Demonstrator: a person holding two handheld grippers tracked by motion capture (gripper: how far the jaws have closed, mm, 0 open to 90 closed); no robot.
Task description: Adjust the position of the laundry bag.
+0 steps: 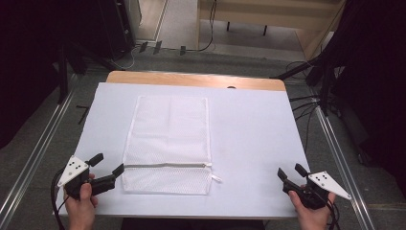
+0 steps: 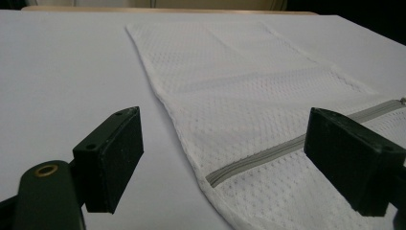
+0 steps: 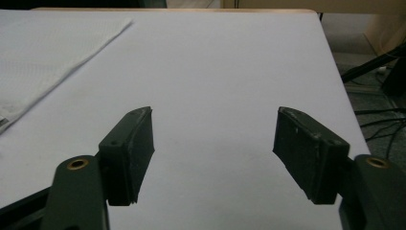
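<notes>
on the counter: a limp mesh bag waiting to be picked up

near the middle of the white counter [image 1: 253, 143] lies a white mesh laundry bag [image 1: 167, 139], flat, its grey zipper [image 1: 167, 165] running across the near end. it looks light, soft and floppy, likely to sag from any single hold, so the seamed near corners seem best. left claw [image 1: 106, 165] hangs just beside its near left corner, wide open and empty; right claw [image 1: 292, 171] sits well apart, also open and empty.
</notes>
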